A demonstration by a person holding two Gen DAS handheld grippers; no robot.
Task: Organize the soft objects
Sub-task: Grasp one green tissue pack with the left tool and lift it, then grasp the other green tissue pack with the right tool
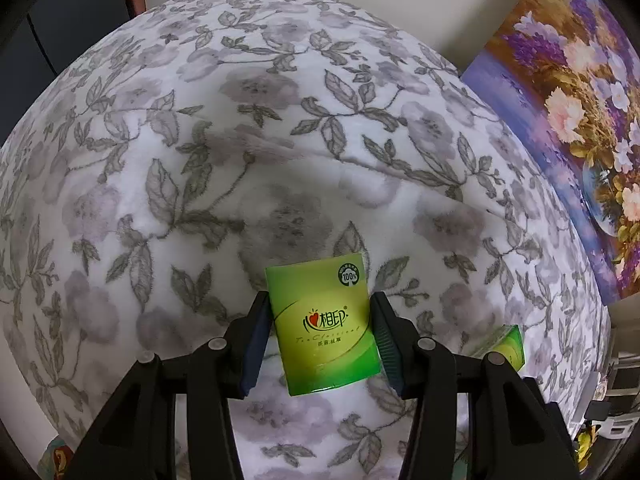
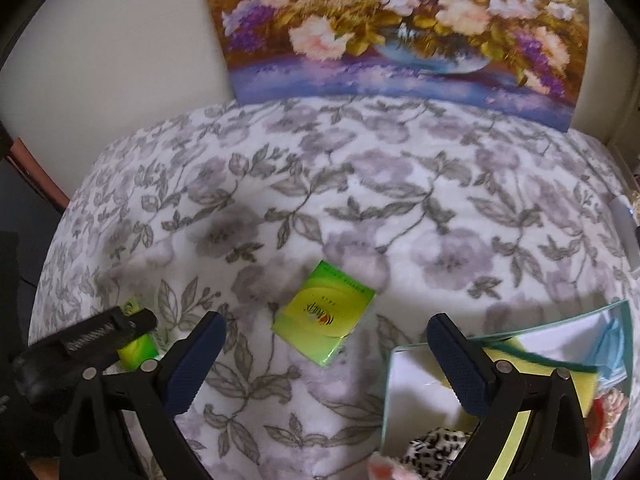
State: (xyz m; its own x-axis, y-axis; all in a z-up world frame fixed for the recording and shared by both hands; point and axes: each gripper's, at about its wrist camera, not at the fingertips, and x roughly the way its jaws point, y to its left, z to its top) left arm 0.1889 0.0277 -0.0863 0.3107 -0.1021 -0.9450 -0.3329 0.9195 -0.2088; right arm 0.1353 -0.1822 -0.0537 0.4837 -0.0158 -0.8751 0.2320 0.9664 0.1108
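A green tissue pack [image 1: 324, 324] sits between the blue pads of my left gripper [image 1: 320, 320], which is shut on its two long sides above the floral blanket [image 1: 240, 120]. A second green tissue pack [image 1: 506, 346] lies on the blanket to the right. In the right wrist view this second pack [image 2: 324, 318] lies flat, just beyond and between the fingertips of my right gripper [image 2: 326, 322], which stands open with neither pad touching it. At the far left of that view the left gripper [image 2: 134, 338] shows with its pack [image 2: 138, 350].
A glass tray [image 2: 387, 392] at the lower right holds a yellow sponge [image 2: 576, 380], a blue cloth [image 2: 612, 344] and a leopard-print plush [image 2: 432, 452]. A flower painting [image 2: 400, 28] leans on the wall behind the blanket [image 2: 400, 200].
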